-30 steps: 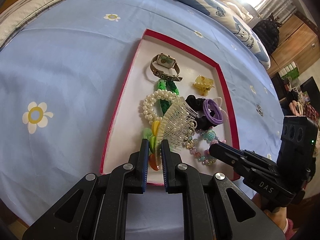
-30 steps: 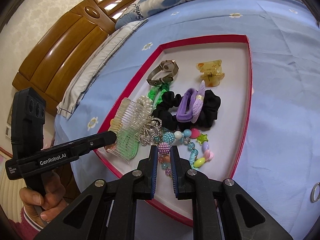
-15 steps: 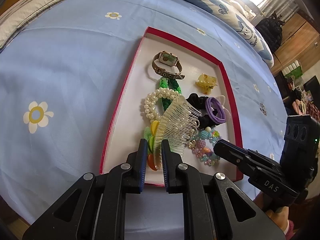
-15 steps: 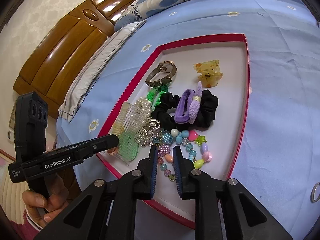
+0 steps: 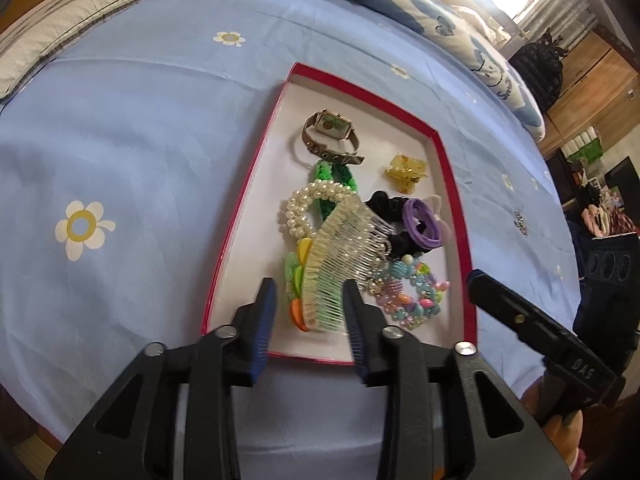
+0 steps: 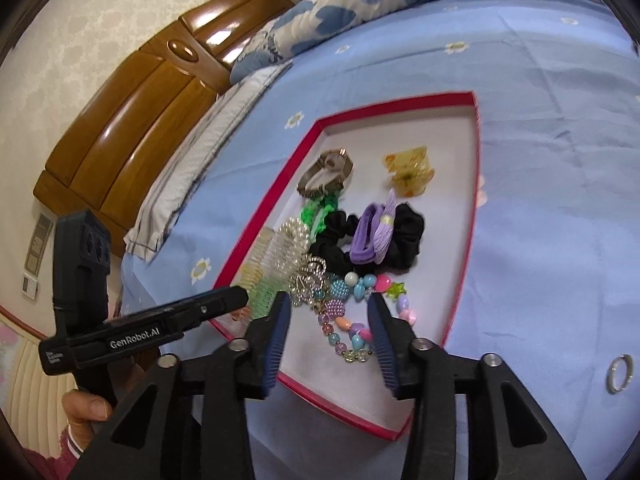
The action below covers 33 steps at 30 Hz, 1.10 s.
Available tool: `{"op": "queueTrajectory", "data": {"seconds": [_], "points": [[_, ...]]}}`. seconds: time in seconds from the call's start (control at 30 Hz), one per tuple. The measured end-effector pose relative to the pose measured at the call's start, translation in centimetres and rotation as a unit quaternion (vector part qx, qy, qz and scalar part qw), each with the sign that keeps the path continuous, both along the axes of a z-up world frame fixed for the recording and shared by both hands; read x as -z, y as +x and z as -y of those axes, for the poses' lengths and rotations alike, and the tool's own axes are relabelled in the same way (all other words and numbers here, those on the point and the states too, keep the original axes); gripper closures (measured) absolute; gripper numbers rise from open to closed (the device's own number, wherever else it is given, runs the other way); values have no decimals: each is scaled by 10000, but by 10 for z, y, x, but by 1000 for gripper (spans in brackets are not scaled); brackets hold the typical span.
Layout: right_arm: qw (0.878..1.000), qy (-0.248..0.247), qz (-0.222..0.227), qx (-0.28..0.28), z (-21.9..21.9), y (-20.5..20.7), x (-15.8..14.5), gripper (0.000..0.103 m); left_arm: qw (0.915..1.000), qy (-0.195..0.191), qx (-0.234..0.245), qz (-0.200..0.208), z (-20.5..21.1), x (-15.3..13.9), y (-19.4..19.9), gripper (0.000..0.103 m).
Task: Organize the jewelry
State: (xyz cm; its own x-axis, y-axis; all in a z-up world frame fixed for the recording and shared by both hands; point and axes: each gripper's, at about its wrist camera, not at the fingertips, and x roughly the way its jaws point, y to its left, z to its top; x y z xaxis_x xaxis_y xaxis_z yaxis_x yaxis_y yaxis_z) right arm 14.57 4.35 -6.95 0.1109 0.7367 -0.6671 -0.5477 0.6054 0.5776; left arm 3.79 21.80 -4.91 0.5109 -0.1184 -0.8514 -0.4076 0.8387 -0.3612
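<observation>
A red-rimmed white tray (image 5: 256, 168) (image 6: 476, 184) lies on the blue bedsheet and holds the jewelry. In it are a watch (image 5: 330, 132) (image 6: 326, 170), a yellow claw clip (image 5: 406, 170) (image 6: 408, 168), a green cord (image 5: 334, 178), a pearl bracelet (image 5: 308, 210), a clear hair comb (image 5: 344, 256) (image 6: 276, 256), black and purple scrunchies (image 5: 420, 220) (image 6: 376, 236) and a colourful bead bracelet (image 5: 412, 292) (image 6: 356, 312). My left gripper (image 5: 308, 312) is open, its jaws either side of the comb's near end. My right gripper (image 6: 328, 332) is open and empty above the bead bracelet.
A metal ring (image 6: 619, 367) lies on the sheet right of the tray. Pillows (image 6: 360, 4) and a wooden headboard (image 6: 140, 100) stand at the bed's head. The bed edge runs close below both grippers. A dark bag (image 5: 540, 68) and furniture stand beyond the bed.
Both grippers have opened from nearly shut to wide apart. The left one has let go of the comb, which now lies in the tray. Both have drawn back a little.
</observation>
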Motion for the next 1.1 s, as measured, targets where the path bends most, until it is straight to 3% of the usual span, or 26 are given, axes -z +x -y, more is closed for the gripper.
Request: {"op": "queueTrajectory", "data": {"seconds": [0.07, 0.13, 0.37, 0.67, 1.1], "points": [[9998, 105, 61, 127, 8, 0, -5, 42, 9999, 118, -63, 109, 2, -7, -6, 37], [9993, 203, 133, 275, 17, -1, -11, 32, 9995, 213, -54, 208, 5, -12, -11, 37], [9977, 420, 175, 508, 35, -5, -17, 26, 9990, 333, 3, 310, 13, -22, -22, 33], [9976, 475, 205, 452, 41, -18, -17, 17, 9975, 601, -48, 357, 24, -31, -36, 20], [9916, -17, 1178, 531, 49, -43, -31, 9, 9889, 1357, -262, 546, 36, -47, -63, 14]]}}
